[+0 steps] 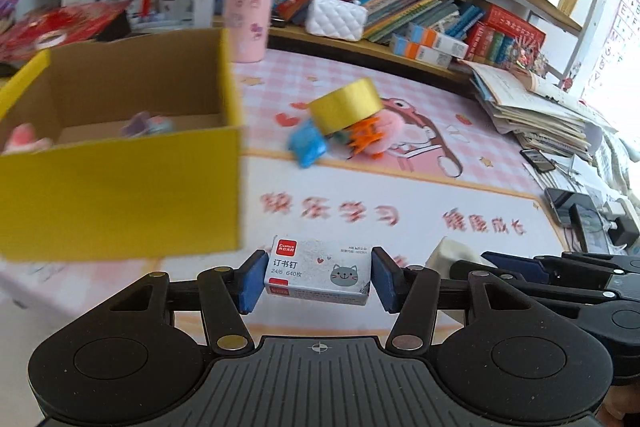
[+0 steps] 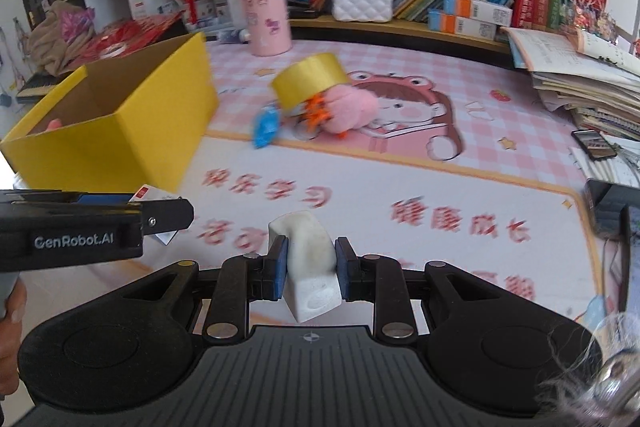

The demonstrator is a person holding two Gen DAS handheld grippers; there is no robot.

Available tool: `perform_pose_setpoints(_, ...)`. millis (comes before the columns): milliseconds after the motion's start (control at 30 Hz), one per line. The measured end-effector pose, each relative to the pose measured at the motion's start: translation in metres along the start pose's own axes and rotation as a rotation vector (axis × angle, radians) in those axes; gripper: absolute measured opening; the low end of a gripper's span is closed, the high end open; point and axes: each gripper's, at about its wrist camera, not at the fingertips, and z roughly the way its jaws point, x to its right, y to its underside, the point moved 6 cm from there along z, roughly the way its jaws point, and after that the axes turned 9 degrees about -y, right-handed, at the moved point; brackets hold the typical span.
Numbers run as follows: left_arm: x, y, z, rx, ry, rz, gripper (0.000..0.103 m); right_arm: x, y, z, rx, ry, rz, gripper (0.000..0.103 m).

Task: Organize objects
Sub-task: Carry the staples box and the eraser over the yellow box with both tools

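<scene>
My left gripper (image 1: 318, 277) is shut on a small white staple box (image 1: 318, 275) with a grey cat print, held above the pink desk mat (image 1: 440, 199). My right gripper (image 2: 310, 265) is shut on a white eraser block (image 2: 310, 263). The open yellow cardboard box (image 1: 120, 195) stands to the left and shows in the right wrist view (image 2: 120, 139) too; a few small items lie inside. A pile with a yellow tape roll (image 1: 346, 103), blue item (image 1: 308, 145), orange clip and pink pompom (image 2: 352, 107) lies mid-mat.
A pink cylinder tin (image 1: 248, 19) and white quilted purse (image 1: 336, 17) stand at the back by shelves of books. Stacked papers (image 1: 536, 107) and phones (image 1: 560, 205) lie at the right edge. The left gripper shows at the left of the right wrist view (image 2: 160, 215).
</scene>
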Motion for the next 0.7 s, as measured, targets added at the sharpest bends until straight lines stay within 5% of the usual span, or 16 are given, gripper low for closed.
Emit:
perform_pose_setpoints(367, -0.089, 0.027, -0.056, 0.038, -0.067, -0.076, 0.054, -0.111, 0.012, 0.002, -0.011, -0.087, -0.092, 0.023)
perform_pose_setpoints(700, -0.134, 0.039, -0.083, 0.066, -0.09, -0.093, 0.054, -0.166, 0.022, 0.003, -0.016, -0.11, -0.125, 0.023)
